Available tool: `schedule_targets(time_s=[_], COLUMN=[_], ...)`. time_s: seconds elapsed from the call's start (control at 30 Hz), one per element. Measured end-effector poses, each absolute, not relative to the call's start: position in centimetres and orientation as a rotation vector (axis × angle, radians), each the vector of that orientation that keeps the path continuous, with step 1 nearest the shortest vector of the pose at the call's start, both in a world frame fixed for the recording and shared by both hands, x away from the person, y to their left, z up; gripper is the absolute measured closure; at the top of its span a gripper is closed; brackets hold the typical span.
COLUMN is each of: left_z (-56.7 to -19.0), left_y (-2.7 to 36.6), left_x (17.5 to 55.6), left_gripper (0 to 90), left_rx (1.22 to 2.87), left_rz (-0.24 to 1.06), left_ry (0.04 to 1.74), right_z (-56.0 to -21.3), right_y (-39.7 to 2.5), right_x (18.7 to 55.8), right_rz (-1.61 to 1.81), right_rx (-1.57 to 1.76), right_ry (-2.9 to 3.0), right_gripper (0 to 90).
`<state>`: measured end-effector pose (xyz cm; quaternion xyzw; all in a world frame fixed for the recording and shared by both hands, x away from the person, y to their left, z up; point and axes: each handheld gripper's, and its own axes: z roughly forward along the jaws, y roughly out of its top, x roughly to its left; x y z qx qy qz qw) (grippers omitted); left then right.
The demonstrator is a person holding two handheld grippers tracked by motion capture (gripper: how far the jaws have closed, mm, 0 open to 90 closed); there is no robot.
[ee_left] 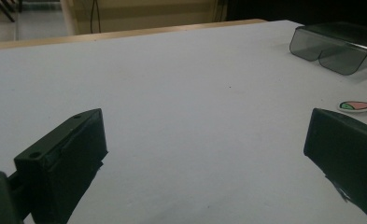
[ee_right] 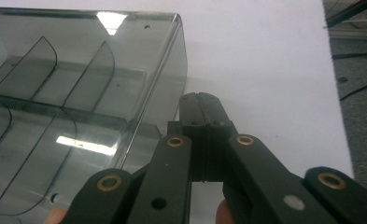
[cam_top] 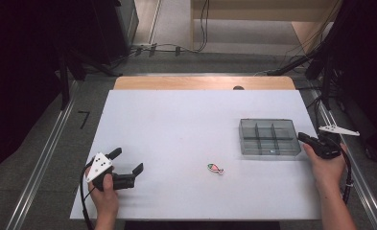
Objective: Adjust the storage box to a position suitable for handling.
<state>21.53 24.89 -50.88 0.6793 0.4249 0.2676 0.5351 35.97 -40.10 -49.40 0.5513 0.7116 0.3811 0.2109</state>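
Left gripper [cam_top: 127,162] low over the white table [cam_top: 176,124], fingers [ee_left: 64,158] spread wide with nothing between them. The fish sticker [ee_left: 357,105] lies flat on the table just beyond the tip of the finger nearer the table's middle, apart from it. Right gripper [ee_right: 201,100] at the near corner of the smoked divider box [ee_right: 78,93], fingers pressed together, tips just beside the box's end wall; whether they touch it cannot be told.

Risks, as judged: the sticker is thin and lies flush with the surface, so fingers closing from above may slide over it or push it along rather than lift it. A low sideways approach may flick it away. On the other side, a nudge from the closed right fingertips could shift the light box, since nothing pins it.

Appearance of the fish: small, flat, fish-shaped, pink body with a green head end and a white border, tail pointing away from the left fingers. The box: translucent grey, open-topped, with thin partitions forming several compartments; contents are not discernible
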Motion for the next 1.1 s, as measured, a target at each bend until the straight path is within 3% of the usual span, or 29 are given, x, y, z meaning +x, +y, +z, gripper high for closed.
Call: schedule_targets(time_s=[1.1], left_z=[-50.9], left_y=[24.8], left_x=[21.6], left_gripper=[0.0], left_rx=[1.624], left_rz=[0.635], left_ry=[1.005], right_z=[-49.8], right_y=[-38.8], right_x=[36.0], right_rz=[1.096], right_rx=[1.482], right_ry=[2.082], right_gripper=[87.7])
